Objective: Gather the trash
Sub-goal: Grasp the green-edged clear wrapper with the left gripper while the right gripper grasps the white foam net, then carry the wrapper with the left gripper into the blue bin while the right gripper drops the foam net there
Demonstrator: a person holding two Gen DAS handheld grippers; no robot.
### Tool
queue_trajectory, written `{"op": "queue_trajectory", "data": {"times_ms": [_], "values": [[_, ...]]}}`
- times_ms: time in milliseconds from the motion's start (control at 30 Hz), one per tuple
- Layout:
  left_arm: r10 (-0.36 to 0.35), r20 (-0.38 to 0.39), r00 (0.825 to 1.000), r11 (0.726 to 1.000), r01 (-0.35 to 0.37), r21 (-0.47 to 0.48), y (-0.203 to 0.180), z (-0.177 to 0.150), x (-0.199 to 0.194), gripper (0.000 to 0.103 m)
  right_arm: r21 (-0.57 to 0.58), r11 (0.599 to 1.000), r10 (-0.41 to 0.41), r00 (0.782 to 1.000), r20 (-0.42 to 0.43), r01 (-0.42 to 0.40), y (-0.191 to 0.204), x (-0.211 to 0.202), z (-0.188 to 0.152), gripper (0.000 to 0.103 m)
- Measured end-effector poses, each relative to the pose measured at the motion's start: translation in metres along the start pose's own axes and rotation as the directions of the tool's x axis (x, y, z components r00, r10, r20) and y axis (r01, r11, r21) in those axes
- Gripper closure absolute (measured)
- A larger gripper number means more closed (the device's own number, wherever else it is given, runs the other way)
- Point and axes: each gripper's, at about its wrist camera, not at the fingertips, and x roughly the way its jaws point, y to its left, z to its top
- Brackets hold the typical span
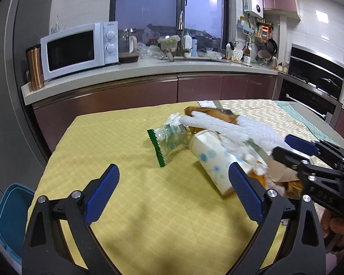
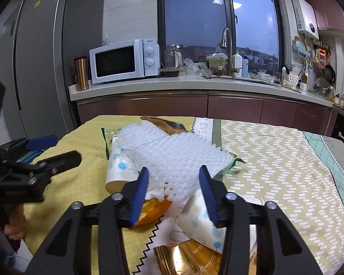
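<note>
Trash sits heaped mid-table on the yellow cloth [image 1: 130, 206]: white foam netting [image 2: 178, 158] draped over a tipped paper cup [image 1: 212, 160]. The right gripper [image 2: 174, 191] straddles the netting, jaws parted, gripping nothing. The left gripper [image 1: 174, 190] gapes wide beside the cup, empty

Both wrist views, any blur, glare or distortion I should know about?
Left wrist view: the right gripper and the white foam netting are smeared by motion blur; the countertop bows from fisheye. Right wrist view: glare blooms on the gold wrapper, ceiling lights reflect in the window, corners vignette black.
</note>
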Motion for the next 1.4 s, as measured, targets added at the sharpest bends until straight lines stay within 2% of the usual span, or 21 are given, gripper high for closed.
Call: {"op": "queue_trajectory", "data": {"times_ms": [167, 200, 233, 267, 533, 633, 800, 967, 1200, 1400], "values": [[-0.02, -0.082, 0.996, 0.999, 0.017, -0.037, 0.018, 0.016, 0.034, 0.032, 0.022, 0.999, 0.04, 0.999, -0.011, -0.039, -0.005, 0.003, 0.003, 0.083], [-0.03, -0.094, 0.995, 0.999, 0.025, -0.046, 0.021, 0.019, 0.04, 0.034, 0.028, 0.998, 0.051, 0.999, -0.015, -0.051, -0.005, 0.004, 0.003, 0.09], [-0.032, -0.107, 0.994, 0.998, 0.026, -0.056, 0.026, 0.023, 0.048, 0.036, 0.033, 0.998, 0.06, 0.998, -0.018, -0.059, -0.006, 0.005, 0.003, 0.092], [-0.036, -0.113, 0.993, 0.998, 0.029, -0.064, 0.029, 0.025, 0.054, 0.042, 0.038, 0.997, 0.066, 0.998, -0.021, -0.066, -0.006, 0.005, 0.003, 0.092], [-0.115, -0.198, 0.973, 0.991, 0.098, -0.095, 0.042, 0.038, 0.104, 0.06, 0.044, 0.996, 0.077, 0.997, 0.003, -0.078, -0.008, 0.0, 0.008, 0.094], [-0.144, -0.213, 0.966, 0.986, 0.123, -0.109, 0.044, 0.038, 0.114, 0.078, 0.048, 0.996, 0.076, 0.997, 0.019, -0.077, -0.01, -0.003, 0.014, 0.094], [-0.143, -0.197, 0.97, 0.986, 0.122, -0.112, 0.045, 0.042, 0.119, 0.083, 0.055, 0.995, 0.079, 0.996, 0.032, -0.081, -0.014, -0.006, 0.018, 0.094], [-0.131, -0.148, 0.98, 0.988, 0.116, -0.103, 0.045, 0.045, 0.101, 0.085, 0.077, 0.993, 0.088, 0.994, 0.058, -0.092, -0.018, -0.012, 0.024, 0.095], [-0.132, -0.086, 0.988, 0.983, 0.12, -0.136, 0.062, 0.039, 0.054, 0.085, 0.079, 0.987, 0.129, 0.986, 0.107, -0.138, -0.013, -0.024, 0.037, 0.095], [-0.116, -0.023, 0.993, 0.979, 0.11, -0.17, 0.083, 0.031, 0.007, 0.085, 0.038, 0.979, 0.192, 0.971, 0.142, -0.199, 0.009, -0.037, 0.047, 0.095]]}}
